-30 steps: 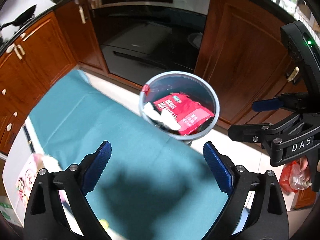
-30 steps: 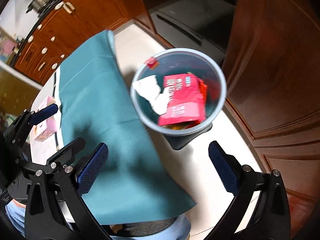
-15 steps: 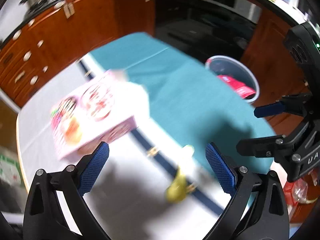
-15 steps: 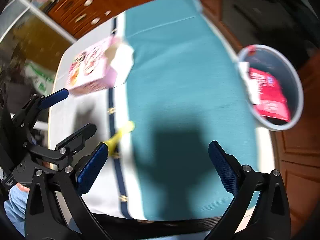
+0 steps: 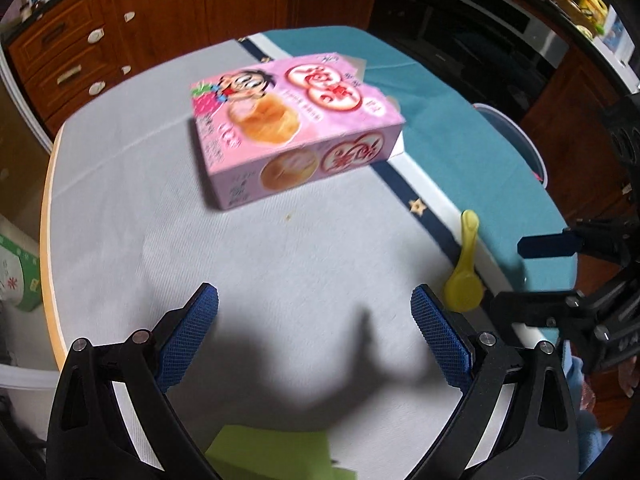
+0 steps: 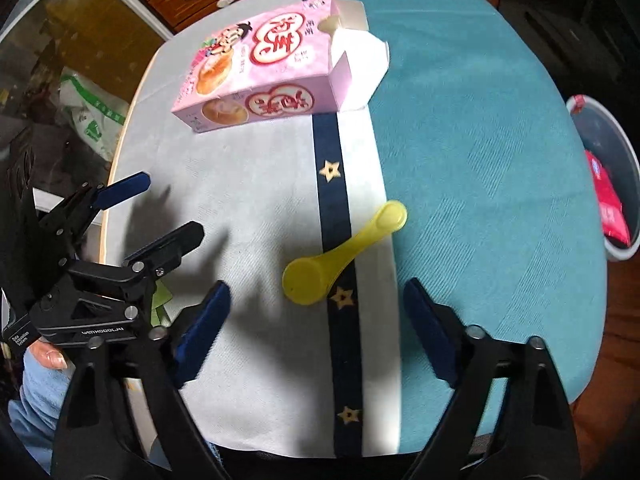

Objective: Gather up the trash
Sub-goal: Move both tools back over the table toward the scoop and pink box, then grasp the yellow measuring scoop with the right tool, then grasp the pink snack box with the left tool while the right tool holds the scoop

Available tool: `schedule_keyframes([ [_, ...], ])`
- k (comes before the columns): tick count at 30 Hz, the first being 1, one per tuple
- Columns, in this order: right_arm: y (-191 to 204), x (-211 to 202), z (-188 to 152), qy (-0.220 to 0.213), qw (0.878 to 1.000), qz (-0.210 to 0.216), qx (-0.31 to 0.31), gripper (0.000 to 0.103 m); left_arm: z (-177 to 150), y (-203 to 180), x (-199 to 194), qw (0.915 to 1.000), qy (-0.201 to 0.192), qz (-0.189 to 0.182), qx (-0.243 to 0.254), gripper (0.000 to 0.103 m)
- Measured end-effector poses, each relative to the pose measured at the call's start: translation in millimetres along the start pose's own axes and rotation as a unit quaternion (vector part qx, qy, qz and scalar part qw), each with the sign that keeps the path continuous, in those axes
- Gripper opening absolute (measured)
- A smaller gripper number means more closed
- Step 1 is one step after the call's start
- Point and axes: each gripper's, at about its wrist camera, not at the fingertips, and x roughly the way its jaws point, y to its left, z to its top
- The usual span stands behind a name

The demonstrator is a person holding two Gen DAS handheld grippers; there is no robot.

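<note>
A pink snack box [image 5: 292, 128] lies on the table with one end flap open; it also shows in the right wrist view [image 6: 272, 68]. A yellow plastic scoop [image 6: 340, 256] lies on the cloth's navy stripe, also in the left wrist view [image 5: 466, 272]. A green paper [image 5: 272, 456] lies at the near edge under my left gripper. My left gripper [image 5: 314, 332] is open and empty above the grey cloth. My right gripper [image 6: 316, 332] is open and empty just short of the scoop. The grey bin [image 6: 612, 184] with a red packet stands off the table's right side.
The round table wears a grey and teal cloth [image 6: 472, 168]. Wooden cabinets [image 5: 100, 40] stand behind. A green and white bag [image 6: 92, 116] sits on the floor at the left. The bin's rim [image 5: 516, 136] shows past the table's far right edge.
Both grippers have swung away from the bin to the table. The pink box, the scoop and the green paper have come into view. Both stay open.
</note>
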Motion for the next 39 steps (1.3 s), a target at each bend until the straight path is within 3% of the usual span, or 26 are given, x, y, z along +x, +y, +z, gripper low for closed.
schedule_keyframes([
  [4,3,10,-11,-0.002,1.000,-0.004,0.013,0.063,-10,8,1,1.0000,0.002,-0.001,0.002,0.097],
  [7,8,15,-13,-0.011,1.000,-0.018,0.011,0.063,-13,11,1,1.0000,0.003,-0.001,0.001,0.097],
  [10,13,24,-11,-0.015,1.000,-0.026,0.004,0.055,-13,18,1,1.0000,0.003,0.002,0.000,0.097],
  [12,19,31,-14,-0.016,0.999,-0.044,-0.012,0.048,-10,22,1,1.0000,0.004,0.005,-0.002,0.097],
  [14,24,30,-14,-0.028,0.997,-0.063,-0.038,0.030,-7,26,3,0.9999,0.004,0.008,-0.005,0.097],
  [24,-21,5,16,-0.064,0.997,-0.048,0.000,0.029,30,20,7,0.9998,-0.006,0.013,-0.010,0.097],
  [30,-54,-5,31,-0.085,0.995,-0.033,0.029,0.029,77,-15,2,0.9985,-0.036,0.035,-0.021,0.097],
  [39,-94,-10,50,-0.102,0.994,0.012,0.037,0.029,154,-52,40,0.9933,-0.022,0.085,-0.074,0.097],
])
